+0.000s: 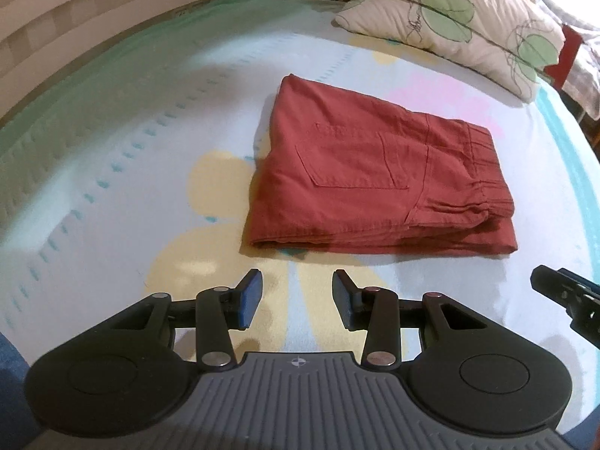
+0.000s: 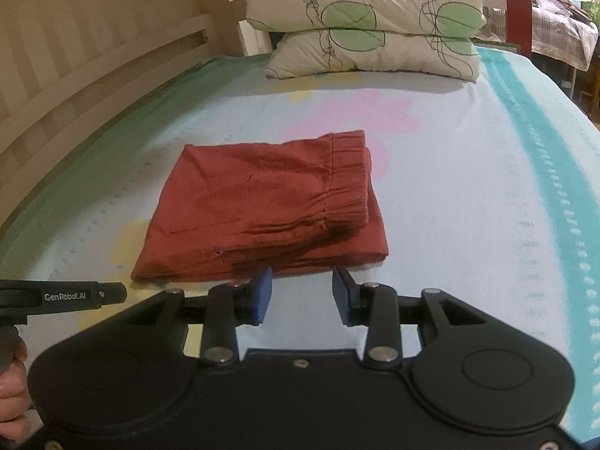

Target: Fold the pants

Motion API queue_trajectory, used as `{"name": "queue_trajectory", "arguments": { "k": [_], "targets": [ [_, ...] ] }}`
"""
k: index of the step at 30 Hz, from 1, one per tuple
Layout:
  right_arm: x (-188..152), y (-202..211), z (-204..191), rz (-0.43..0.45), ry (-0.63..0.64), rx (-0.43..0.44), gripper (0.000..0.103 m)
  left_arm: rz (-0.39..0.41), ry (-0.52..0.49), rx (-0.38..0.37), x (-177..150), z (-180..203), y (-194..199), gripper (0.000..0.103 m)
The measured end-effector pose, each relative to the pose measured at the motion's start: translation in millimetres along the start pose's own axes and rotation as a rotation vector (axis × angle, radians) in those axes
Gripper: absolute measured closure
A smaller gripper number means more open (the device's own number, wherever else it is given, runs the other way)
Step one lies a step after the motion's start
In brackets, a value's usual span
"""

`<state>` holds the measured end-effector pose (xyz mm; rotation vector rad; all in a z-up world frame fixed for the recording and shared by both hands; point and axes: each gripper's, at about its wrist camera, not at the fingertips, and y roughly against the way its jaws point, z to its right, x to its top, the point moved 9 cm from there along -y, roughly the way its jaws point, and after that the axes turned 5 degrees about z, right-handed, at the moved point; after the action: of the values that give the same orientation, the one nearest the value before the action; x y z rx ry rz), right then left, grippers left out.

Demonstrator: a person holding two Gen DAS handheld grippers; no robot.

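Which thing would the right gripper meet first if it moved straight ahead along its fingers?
Most likely the folded red pants. The right gripper is open and points at their near edge, which lies just beyond its fingers on the bed sheet; exact depth is unclear.

Rust-red pants folded into a flat rectangle, waistband on top

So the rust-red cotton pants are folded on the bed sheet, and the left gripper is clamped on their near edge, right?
Not quite. The rust-red cotton pants are folded on the pastel floral bed sheet, but the left gripper is open and short of their near edge, holding nothing, as the left wrist view shows.
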<state>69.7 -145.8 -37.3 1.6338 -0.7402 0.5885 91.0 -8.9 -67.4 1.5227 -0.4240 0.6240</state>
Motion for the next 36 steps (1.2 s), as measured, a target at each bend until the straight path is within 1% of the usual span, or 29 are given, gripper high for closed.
{"name": "queue_trajectory", "arguments": {
  "k": [6,11,22,36],
  "targets": [
    [-4.7,-2.4,5.3,-0.019,-0.040,0.003,0.056,-0.023,-0.005,0.000,-5.3,0.4,-2.9,0.063],
    [-7.1,-3.3,9.2,-0.028,-0.059,0.003,0.056,-0.024,-0.006,0.006,-5.7,-0.9,-3.9,0.063],
    [-9.3,-5.1,8.9,-0.042,-0.041,-0.017,0.056,0.009,-0.102,0.028,-6.9,11.1,0.0,0.063],
    [-11.7,-5.9,9.2,-0.052,-0.044,-0.029,0.056,-0.006,-0.097,0.023,-7.3,9.5,-0.8,0.063]
  ]
}}
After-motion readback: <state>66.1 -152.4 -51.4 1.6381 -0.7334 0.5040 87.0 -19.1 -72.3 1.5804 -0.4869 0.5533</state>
